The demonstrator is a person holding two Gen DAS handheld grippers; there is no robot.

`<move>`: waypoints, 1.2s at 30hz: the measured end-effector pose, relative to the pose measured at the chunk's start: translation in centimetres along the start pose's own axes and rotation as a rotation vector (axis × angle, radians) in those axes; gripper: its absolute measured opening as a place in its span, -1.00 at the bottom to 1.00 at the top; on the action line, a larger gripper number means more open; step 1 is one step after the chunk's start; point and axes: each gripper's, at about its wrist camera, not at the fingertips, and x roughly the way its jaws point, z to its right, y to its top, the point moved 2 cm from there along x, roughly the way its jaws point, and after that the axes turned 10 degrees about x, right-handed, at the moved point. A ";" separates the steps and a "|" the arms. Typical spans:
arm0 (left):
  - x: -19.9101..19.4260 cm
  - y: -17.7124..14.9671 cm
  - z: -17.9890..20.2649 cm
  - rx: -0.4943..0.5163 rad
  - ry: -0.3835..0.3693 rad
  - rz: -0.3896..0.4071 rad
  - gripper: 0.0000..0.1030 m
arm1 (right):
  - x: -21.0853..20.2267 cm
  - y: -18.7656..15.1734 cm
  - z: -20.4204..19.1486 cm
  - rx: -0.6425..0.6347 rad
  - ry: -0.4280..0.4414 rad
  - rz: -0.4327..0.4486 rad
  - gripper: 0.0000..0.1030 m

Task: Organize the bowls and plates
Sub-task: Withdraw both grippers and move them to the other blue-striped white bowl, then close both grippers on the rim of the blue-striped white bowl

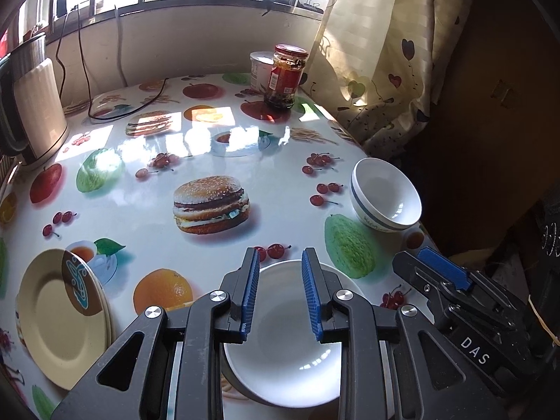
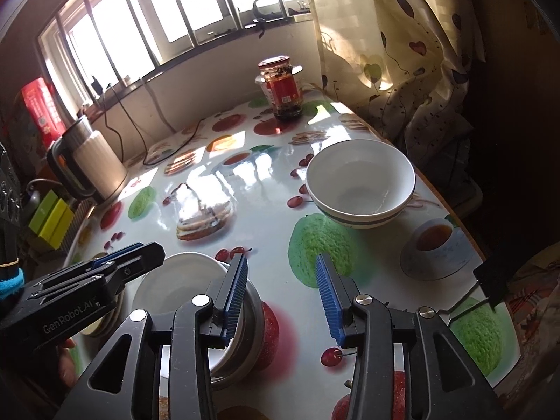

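A white bowl [image 1: 283, 357] with a dark outside sits at the table's near edge, right under my open left gripper [image 1: 280, 262]; nothing is between its pads. It also shows in the right wrist view [image 2: 171, 280], left of my open, empty right gripper [image 2: 281, 262]. A second white bowl with a blue band [image 1: 386, 196] stands at the right edge, also in the right wrist view [image 2: 360, 183], beyond the right gripper. A stack of cream plates [image 1: 59, 318] lies at the near left. The right gripper also shows in the left wrist view [image 1: 437, 269], and the left gripper in the right wrist view [image 2: 122, 255].
A red-lidded jar [image 1: 285, 75] and a white tub [image 1: 260, 70] stand at the far edge by the curtain [image 1: 381, 52]. An electric kettle [image 1: 31, 105] with its cable stands at the far left. The table [image 1: 280, 182] has a glossy fruit-print cover.
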 end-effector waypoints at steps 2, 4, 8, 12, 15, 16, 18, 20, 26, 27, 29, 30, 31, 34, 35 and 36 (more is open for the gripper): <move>0.2 0.6 0.3 0.004 -0.003 0.005 -0.49 | -0.1 0.5 0.5 0.008 -0.010 0.011 -0.17; 0.5 1.1 0.6 0.011 -0.009 0.006 -0.49 | -0.3 1.1 1.1 0.014 -0.020 0.024 -0.13; 1.1 1.9 1.4 0.020 -0.018 0.006 -0.49 | -0.3 2.2 2.4 0.034 -0.038 0.042 -0.11; 1.9 2.9 2.0 0.022 -0.019 0.004 -0.49 | -0.3 3.1 3.5 0.042 -0.055 0.056 -0.10; 2.5 3.5 2.4 0.029 -0.021 0.000 -0.39 | -0.2 3.8 4.3 0.049 -0.067 0.062 -0.09; 2.7 3.7 2.6 0.033 -0.020 -0.001 -0.35 | -0.1 4.0 4.5 0.050 -0.070 0.063 -0.08; 3.2 4.1 2.9 0.036 -0.021 -0.008 -0.35 | 0.0 4.4 4.9 0.052 -0.081 0.068 -0.06; 3.7 4.5 3.1 0.038 -0.030 -0.013 -0.35 | 0.2 4.8 5.5 0.058 -0.093 0.070 -0.04; 5.1 5.9 4.2 0.063 -0.026 -0.035 -0.35 | 1.1 6.1 7.3 0.071 -0.127 0.071 -0.04; 5.3 6.2 4.5 0.072 -0.023 -0.033 -0.35 | 1.2 6.3 7.5 0.071 -0.133 0.075 -0.04; 5.8 6.7 5.1 0.087 -0.024 -0.033 -0.35 | 1.6 6.6 8.0 0.073 -0.148 0.075 -0.04; 6.2 6.9 5.3 0.083 -0.036 -0.038 -0.35 | 1.8 6.8 8.3 0.076 -0.152 0.073 -0.04; 6.6 7.1 5.5 0.079 -0.055 -0.045 -0.35 | 2.0 7.0 8.6 0.080 -0.156 0.072 -0.04; 7.6 7.5 6.0 0.082 -0.039 -0.057 -0.35 | 2.7 7.4 9.4 0.091 -0.170 0.064 -0.04; 7.9 7.6 6.0 0.077 -0.036 -0.066 -0.35 | 2.9 7.4 9.7 0.095 -0.173 0.061 -0.04; 8.1 7.7 6.1 0.068 -0.041 -0.066 -0.35 | 3.2 7.6 9.9 0.099 -0.178 0.059 -0.04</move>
